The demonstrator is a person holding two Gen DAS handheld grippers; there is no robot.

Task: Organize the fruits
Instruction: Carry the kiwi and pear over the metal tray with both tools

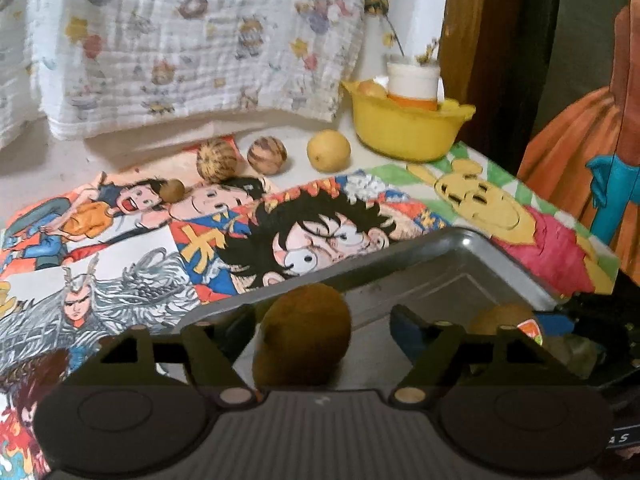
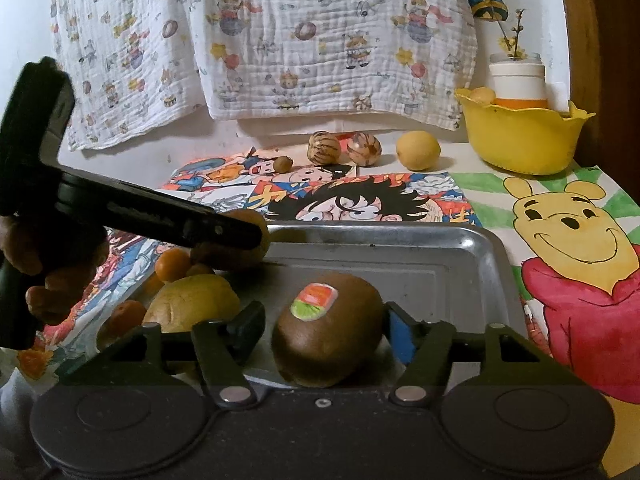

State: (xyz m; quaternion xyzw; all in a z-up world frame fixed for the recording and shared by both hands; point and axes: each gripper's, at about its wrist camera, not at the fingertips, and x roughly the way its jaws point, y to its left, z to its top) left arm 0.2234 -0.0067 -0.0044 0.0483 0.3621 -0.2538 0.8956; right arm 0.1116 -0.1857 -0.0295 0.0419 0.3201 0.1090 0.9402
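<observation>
Left tool [image 1: 322, 322] open around a kiwi [image 1: 306, 334] on the metal tray [image 1: 460, 276]; right tool [image 2: 324, 324] open, stickered kiwi [image 2: 328, 330] between, untouched.

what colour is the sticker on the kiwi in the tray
The sticker on the kiwi is orange-red over green with a white rim, clearest in the right wrist view.

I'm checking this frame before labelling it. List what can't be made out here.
- Left wrist view: the far kiwi is half hidden behind the gripper's finger.
- Right wrist view: the left gripper's arm covers most of a brown fruit at the tray edge.
- Both views: the bowl wall hides its contents below the rim.
- The small fruit on the mat is too small to identify.
</observation>
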